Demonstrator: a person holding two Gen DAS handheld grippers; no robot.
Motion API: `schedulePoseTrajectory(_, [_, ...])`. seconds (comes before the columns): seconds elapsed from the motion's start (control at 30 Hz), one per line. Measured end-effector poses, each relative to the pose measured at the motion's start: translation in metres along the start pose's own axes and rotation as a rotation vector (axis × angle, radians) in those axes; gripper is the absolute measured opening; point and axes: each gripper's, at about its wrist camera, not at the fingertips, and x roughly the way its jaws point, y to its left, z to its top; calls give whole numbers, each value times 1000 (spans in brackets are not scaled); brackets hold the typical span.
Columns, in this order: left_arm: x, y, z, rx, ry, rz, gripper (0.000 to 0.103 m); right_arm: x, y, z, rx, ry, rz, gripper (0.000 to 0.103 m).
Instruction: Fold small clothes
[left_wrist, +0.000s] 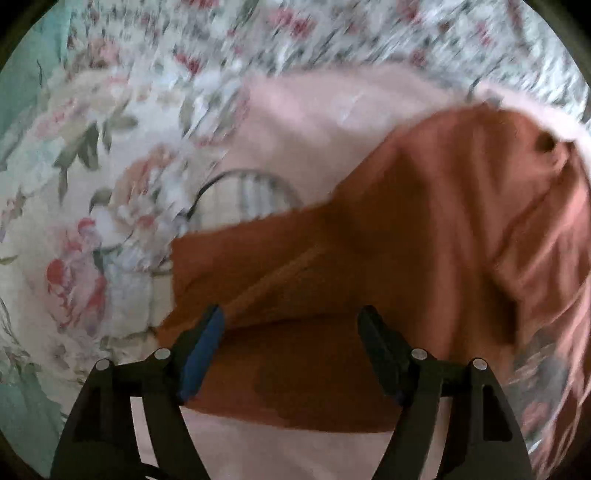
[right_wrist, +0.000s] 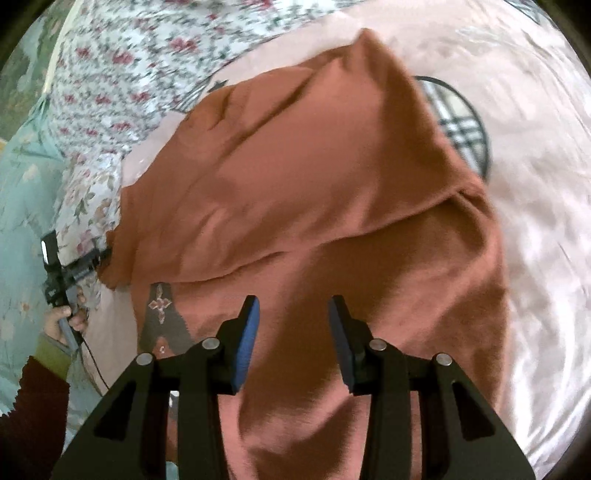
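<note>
Right wrist view: 1 rust garment (right_wrist: 314, 192) beneath 2 claws, right claw (right_wrist: 293, 343) and left claw (left_wrist: 291, 354), both spread apart.

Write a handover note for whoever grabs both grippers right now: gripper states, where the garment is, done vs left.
Left gripper: open, jaws wide apart over the near edge of the rust-orange garment, holding nothing.
Right gripper: open, over the middle of the same garment, nothing between its fingers.
Garment lies on the pink sheet, rumpled, with one flap turned over the body. A round plaid item pokes out from under its far edge.
Done: at most a rough first fold; the frames are blurred, so this is uncertain.
Left: smooth the creases, finish folding, square the edges.
</note>
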Motion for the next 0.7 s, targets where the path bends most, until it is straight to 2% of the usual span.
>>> schedulePoseTrajectory(0.1, [20,14,2,31,36,93,77,1,-7,-2,27,5,-10,40])
schedulePoseTrajectory(0.2, [39,9,6,70,72,110,76,6,-5,-3,42,18,-4,40])
schedulePoseTrajectory(0.27, [43,2,8,90,70,77,43,8,-2,-3,38,22,6,40])
schedulePoseTrajectory(0.3, [42,1,9,62,72,4,12,9,3,-3,29,21,9,40])
schedulePoseTrajectory(0.33, [39,0,10,34,59,-7,9,9,7,-3,19,19,13,40])
schedulePoseTrajectory(0.37, [33,-2,11,17,28,7,7,9,11,-4,10,16,18,40])
schedulePoseTrajectory(0.53, [-16,0,8,-151,-120,-103,4,10,20,0,-5,7,29,40])
schedulePoseTrajectory(0.63, [-68,-19,9,-225,-248,-216,4,11,20,1,-4,3,39,40])
schedulePoseTrajectory(0.7, [-97,-41,13,-240,-314,-298,4,12,20,2,-5,-4,42,40])
